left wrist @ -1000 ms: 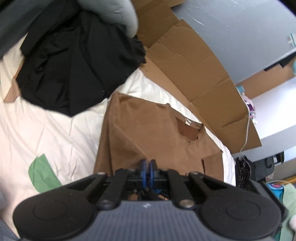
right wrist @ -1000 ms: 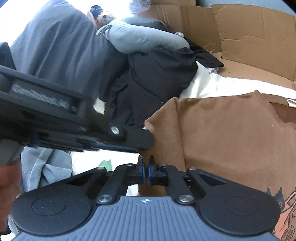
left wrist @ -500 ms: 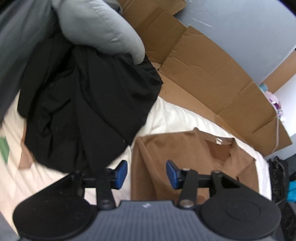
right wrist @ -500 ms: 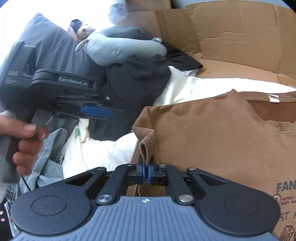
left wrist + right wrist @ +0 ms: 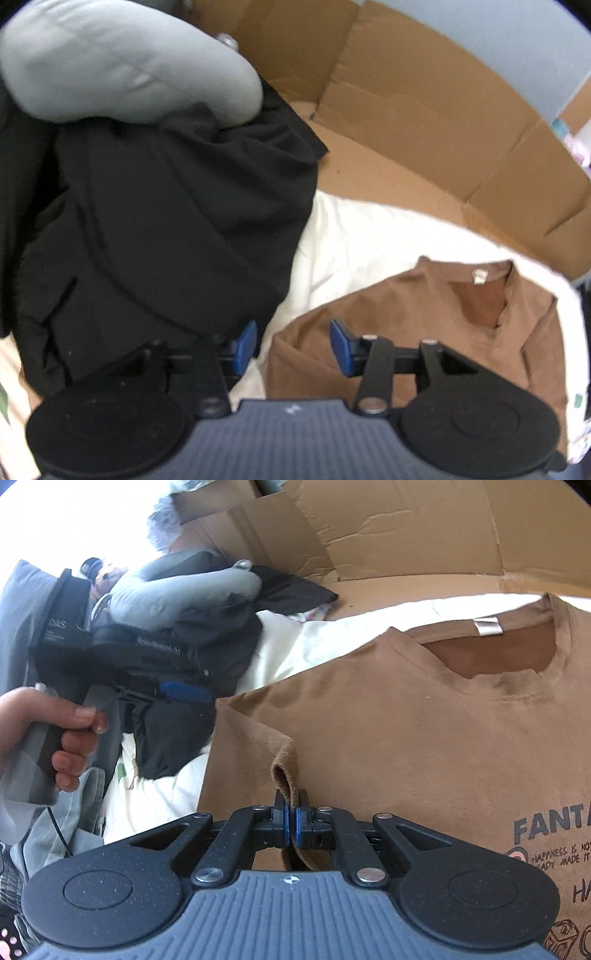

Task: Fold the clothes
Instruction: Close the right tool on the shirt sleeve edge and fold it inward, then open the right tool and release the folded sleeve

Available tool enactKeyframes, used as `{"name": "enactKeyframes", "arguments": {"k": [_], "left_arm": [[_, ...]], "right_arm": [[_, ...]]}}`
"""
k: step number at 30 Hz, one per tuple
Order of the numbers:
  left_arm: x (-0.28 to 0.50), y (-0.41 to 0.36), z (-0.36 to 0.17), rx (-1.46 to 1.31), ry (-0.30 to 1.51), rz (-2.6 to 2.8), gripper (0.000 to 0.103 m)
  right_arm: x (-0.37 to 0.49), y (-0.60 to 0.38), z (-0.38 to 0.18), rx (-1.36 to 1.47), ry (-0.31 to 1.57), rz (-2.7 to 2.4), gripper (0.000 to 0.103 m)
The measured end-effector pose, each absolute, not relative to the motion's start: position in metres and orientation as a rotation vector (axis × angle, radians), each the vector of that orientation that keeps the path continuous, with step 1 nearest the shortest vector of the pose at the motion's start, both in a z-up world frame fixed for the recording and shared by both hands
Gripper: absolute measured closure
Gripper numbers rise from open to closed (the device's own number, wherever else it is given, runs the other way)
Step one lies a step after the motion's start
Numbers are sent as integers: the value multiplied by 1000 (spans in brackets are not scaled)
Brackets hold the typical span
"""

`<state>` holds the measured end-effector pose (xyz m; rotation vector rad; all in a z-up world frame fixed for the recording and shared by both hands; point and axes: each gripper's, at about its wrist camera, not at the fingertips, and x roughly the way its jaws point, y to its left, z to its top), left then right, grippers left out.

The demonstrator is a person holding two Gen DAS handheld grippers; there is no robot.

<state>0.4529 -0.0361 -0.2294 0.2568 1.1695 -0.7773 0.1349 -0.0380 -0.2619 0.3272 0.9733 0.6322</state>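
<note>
Your bed's white sheet [image 5: 354,236] carries the brown T-shirt [image 5: 424,731], spread flat near the far edge by the cardboard [image 5: 424,110], with a black garment pile [image 5: 166,221] beside it under a grey pillow [image 5: 122,62]. Your right tool [image 5: 291,821] is clamped on a pinched fold of the brown T-shirt's edge. Your left tool [image 5: 293,341] has its jaws parted after just closing slightly, nothing gripped, above the shirt's corner and the sheet.

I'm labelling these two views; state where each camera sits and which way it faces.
Left wrist: on the left gripper, looking steeply down at black clothes; jaws open, empty.
Right wrist: on the right gripper, angled down across the brown T-shirt, pinching its sleeve; the hand shows.
Shared: T-shirt, black clothes, grey neck pillow, cardboard.
</note>
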Motion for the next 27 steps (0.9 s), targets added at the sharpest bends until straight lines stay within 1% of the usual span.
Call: {"name": "enactKeyframes", "arguments": {"k": [5,6,7,8,10,11,13,17,19,20,22,24,25,26,27], "left_arm": [[455,-54,-246,346,1203,-722,67],[456,-57,-249,357,1209,-711,70],[456,-60,-251,368,1214,-700,75],[457,-63,-254,378,1220,-689,77],[460,-68,-257,391,1222,-663,84],[461,-70,-259,392,1225,-647,84],[463,-74,-260,392,1228,-625,89],[463,-80,-259,395,1236,-611,90],[464,-79,-255,359,1241,-607,89],[464,-77,-252,345,1241,-614,88],[461,-77,-246,355,1234,-634,80],[457,-78,-247,389,1238,-654,79],[455,-79,-250,408,1240,-656,79],[452,-79,-252,427,1242,-658,79],[450,-80,-254,446,1243,-660,79]], "right_arm": [[144,-47,-271,355,987,627,101],[146,-49,-273,359,990,626,101],[148,-52,-276,368,998,621,102],[151,-55,-279,379,1008,612,102],[155,-59,-286,401,1028,595,102],[155,-61,-288,407,1036,590,102],[157,-63,-293,419,1053,580,102],[157,-65,-290,416,1036,614,95],[159,-67,-290,432,1038,605,75],[161,-69,-291,447,1039,591,72],[165,-72,-294,469,1049,570,72],[168,-72,-297,479,1055,558,72],[169,-71,-298,477,1055,554,73],[170,-70,-299,474,1057,553,88],[170,-69,-300,465,1061,552,101]]}}
